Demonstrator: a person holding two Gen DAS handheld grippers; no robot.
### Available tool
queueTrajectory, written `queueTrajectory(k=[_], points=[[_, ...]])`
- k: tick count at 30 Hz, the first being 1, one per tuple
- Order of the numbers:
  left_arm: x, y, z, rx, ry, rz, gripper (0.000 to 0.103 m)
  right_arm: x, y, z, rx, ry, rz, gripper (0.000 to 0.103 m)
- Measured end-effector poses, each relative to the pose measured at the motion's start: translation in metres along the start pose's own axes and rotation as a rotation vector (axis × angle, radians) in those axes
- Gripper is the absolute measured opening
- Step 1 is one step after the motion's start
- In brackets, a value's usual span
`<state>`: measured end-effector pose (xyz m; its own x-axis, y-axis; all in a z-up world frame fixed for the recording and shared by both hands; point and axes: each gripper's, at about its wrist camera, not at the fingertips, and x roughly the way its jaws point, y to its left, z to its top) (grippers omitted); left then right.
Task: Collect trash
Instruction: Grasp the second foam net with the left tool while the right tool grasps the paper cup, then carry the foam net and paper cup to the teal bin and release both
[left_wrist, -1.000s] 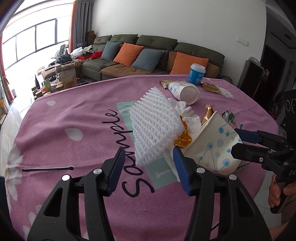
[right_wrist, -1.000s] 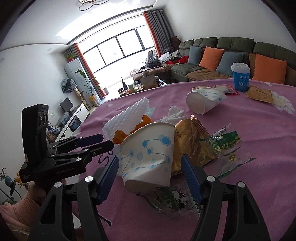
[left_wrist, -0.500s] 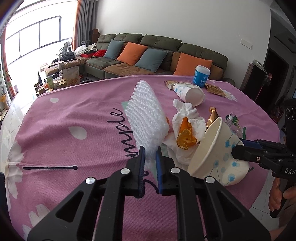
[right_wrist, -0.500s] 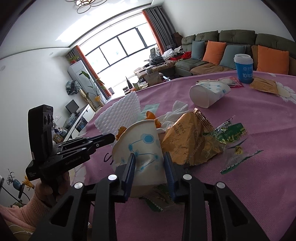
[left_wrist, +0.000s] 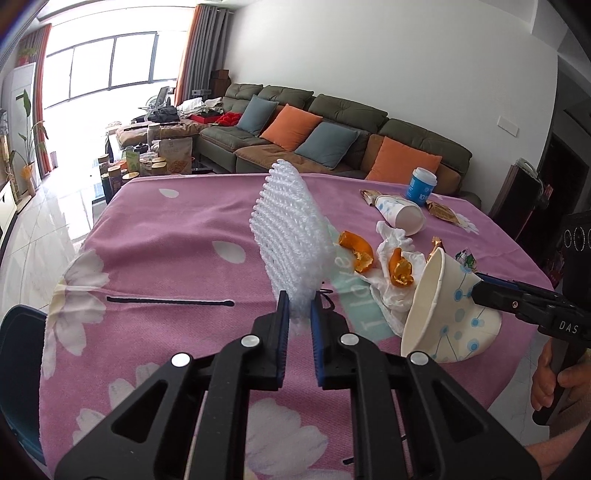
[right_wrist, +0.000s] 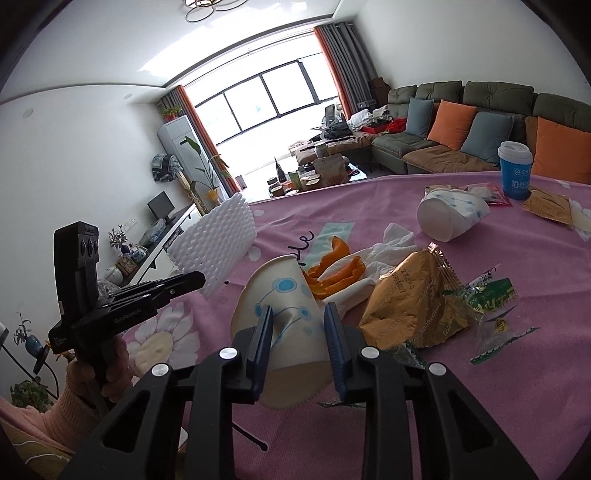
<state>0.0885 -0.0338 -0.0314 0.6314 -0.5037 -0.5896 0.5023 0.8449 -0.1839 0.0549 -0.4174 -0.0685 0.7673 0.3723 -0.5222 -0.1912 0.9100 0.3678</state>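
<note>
Trash (right_wrist: 413, 302) litters pink tablecloth (left_wrist: 166, 236); left tool (left_wrist: 297, 314) grips foam (left_wrist: 291, 236), right tool (right_wrist: 299, 332) closing on cup (right_wrist: 280, 302)

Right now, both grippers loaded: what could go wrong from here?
1. The right gripper, jaws closing, dents the paper cup; it may crumple and slip.
2. The left gripper pinches only the bottom edge of the foam net, which may flop or pull free.
3. The orange peels sit loose on the tissue by the cup and could scatter.
</note>
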Motion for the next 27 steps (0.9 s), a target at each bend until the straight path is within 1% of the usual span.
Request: queueTrajectory(k=[8,15,21,27], points=[[-0.039,0.024,-0.01,-0.047,-0.04,0.023,0.012,0.005,0.019,0.005,-0.028,-0.007,0.044,0.026],[-0.068,0.043,-0.025,-0.08,-0.056,0.054,0.012,0.023,0.04,0.014,-0.046,0.002,0.116,0.026],[-0.092,0.058,-0.036,-0.111,-0.068,0.093,0.012,0.044,0.063,0.021,-0.077,0.02,0.184,0.026],[-0.121,0.079,-0.045,-0.146,-0.1,0.146,0.012,0.065,0.088,0.026,-0.107,0.042,0.246,0.026]])
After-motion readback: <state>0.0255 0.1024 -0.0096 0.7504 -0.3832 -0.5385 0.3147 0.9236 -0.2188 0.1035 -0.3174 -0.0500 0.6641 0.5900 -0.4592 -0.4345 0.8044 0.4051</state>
